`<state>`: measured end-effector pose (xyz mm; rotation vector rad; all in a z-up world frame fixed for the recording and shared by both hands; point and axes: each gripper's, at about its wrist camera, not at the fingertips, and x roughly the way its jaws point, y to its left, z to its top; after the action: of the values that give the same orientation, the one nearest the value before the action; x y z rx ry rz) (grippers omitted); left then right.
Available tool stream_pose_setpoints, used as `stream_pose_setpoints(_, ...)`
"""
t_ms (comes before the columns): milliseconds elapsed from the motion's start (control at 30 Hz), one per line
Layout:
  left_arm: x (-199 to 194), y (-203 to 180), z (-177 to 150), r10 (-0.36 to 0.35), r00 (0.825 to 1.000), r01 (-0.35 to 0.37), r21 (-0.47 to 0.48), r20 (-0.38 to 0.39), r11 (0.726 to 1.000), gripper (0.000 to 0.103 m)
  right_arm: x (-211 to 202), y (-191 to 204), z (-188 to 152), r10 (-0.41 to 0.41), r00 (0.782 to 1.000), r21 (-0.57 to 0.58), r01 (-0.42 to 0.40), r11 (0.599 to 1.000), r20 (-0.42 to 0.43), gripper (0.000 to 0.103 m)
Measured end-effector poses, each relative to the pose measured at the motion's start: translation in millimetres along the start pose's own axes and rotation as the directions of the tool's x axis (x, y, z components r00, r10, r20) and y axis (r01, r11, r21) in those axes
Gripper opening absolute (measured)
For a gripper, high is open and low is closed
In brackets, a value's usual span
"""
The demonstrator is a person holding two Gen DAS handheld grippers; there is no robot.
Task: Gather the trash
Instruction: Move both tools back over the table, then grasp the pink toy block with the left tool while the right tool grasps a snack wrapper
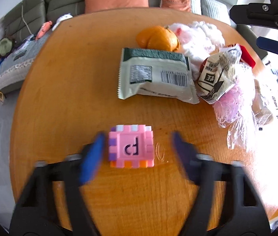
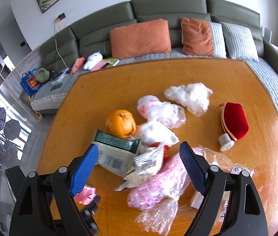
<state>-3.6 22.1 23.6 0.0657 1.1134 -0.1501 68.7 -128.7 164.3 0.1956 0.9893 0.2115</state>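
The left claw [image 1: 137, 153] pointed steeply down at the round orange wooden surface [image 1: 70, 78], its blurred blue pads either side of a pink plastic puzzle cube [image 1: 131, 146]. The left pad lay just beside the cube and the right pad stood clear, so nothing was gripped. The right claw [image 2: 139, 169] hung wide open and empty above the trash pile: a white-and-green foil snack packet [image 1: 155, 74], a crumpled printed wrapper [image 1: 217, 72] and a clear plastic bag of pink loops [image 2: 158, 184], all well inside the surface edge.

Risks: the cube looked like a toy, not trash; closing on it would collect the wrong item. An off-centre squeeze could push it sideways. The right claw could snag several bags at once, or nudge the orange fruit [image 2: 121, 123] into rolling.

Legible writing: one purple letter on the cube, reading "d" or "p" depending on orientation. The packet's barcode and wrapper print were unreadable
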Motion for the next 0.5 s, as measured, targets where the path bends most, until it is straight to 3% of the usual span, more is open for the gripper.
stream_pose_setpoints(67, 6.1, -0.9, 2.0, -0.003, 1.0, 0.003, 0.006, -0.011, 1.0, 0.04, 5.9, -1.1, -0.1, -0.003, 1.0, 0.0, 0.003, 1.0, -0.019, 0.085)
stream_pose_setpoints(233, 7.6, 1.2, 3.0, -0.007, 1.0, 0.006, 0.017, 0.015, 1.0, 0.04, 28.2, 2.4, -3.7, -0.041, 0.995, -0.014, 0.039, 0.999, -0.088, 0.083)
stream_pose_setpoints(300, 8.6, 2.2, 3.7, -0.008, 1.0, 0.007, 0.021, 0.018, 1.0, 0.04, 39.4, 3.5, -6.0, -0.055, 0.991, -0.019, 0.053, 0.998, -0.125, 0.071)
stream_pose_setpoints(367, 14.5, 4.6, 4.7, -0.013, 1.0, 0.013, 0.013, -0.006, 1.0, 0.04, 51.0, 4.0, -8.9, -0.081, 0.983, -0.034, 0.076, 0.997, -0.165, 0.042)
stream_pose_setpoints(433, 16.7, 6.1, 4.7, 0.004, 1.0, -0.005, 0.018, 0.001, 1.0, 0.041, 49.9, 4.8, -11.1, -0.061, 0.986, -0.044, 0.055, 0.998, -0.155, 0.038)
stream_pose_setpoints(500, 14.9, 8.5, 4.5, -0.024, 1.0, 0.024, 0.001, 0.004, 1.0, 0.04, 41.7, 5.8, -12.4, -0.053, 0.991, -0.054, 0.047, 0.997, -0.126, 0.035)
